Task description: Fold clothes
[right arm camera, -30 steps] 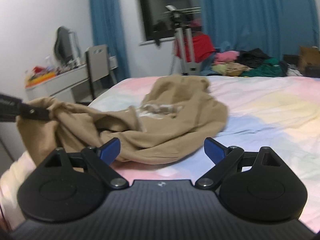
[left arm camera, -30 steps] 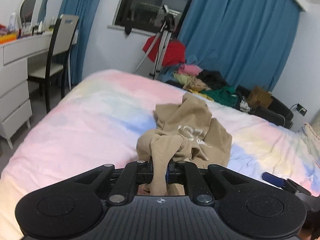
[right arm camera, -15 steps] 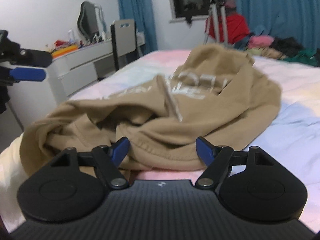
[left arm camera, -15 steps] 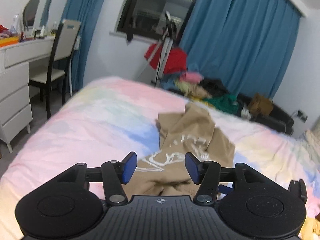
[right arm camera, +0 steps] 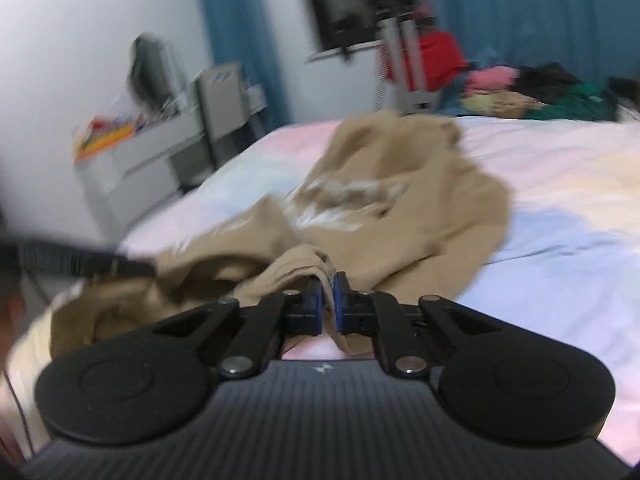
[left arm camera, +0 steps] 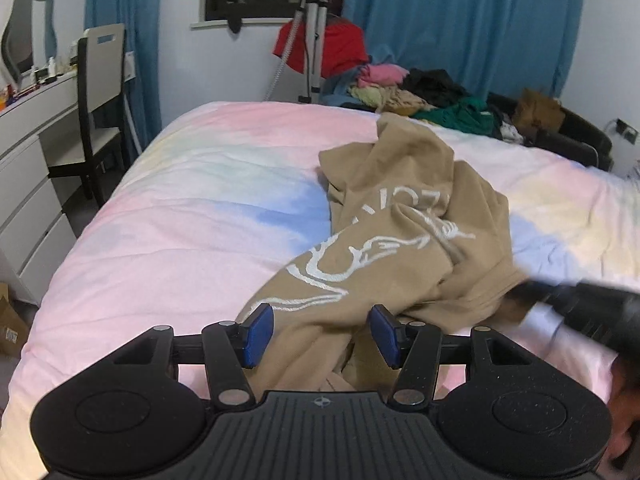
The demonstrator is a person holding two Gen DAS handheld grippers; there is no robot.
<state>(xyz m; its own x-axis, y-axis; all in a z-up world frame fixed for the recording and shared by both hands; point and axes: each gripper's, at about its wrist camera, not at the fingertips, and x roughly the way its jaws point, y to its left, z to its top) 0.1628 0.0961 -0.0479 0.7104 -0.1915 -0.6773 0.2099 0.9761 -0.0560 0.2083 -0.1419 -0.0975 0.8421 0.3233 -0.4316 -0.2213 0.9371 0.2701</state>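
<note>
A tan sweatshirt (left arm camera: 400, 216) with a white print lies crumpled on the pastel bed cover (left arm camera: 180, 240). My left gripper (left arm camera: 320, 334) is open just above the near end of the sweatshirt. Cloth lies between its blue pads (left arm camera: 256, 334), which do not press on it. My right gripper (right arm camera: 329, 300) is shut on a bunched fold at the sweatshirt's (right arm camera: 400, 200) near edge. In the left wrist view the right gripper (left arm camera: 580, 308) shows as a dark blur at the garment's right edge. The right wrist view is blurred and shows the left gripper (right arm camera: 80, 264) at the left.
A white dresser (left arm camera: 24, 168) and a chair (left arm camera: 96, 92) stand left of the bed. Beyond its far edge are a tripod (left arm camera: 312, 32), a red garment (left arm camera: 336, 48) and a pile of mixed clothes (left arm camera: 420, 96) before blue curtains. A cardboard box (left arm camera: 10, 320) sits on the floor.
My left gripper let go of the sweatshirt, opened and dropped closer to it. My right gripper moved in and shut on a fold of the cloth.
</note>
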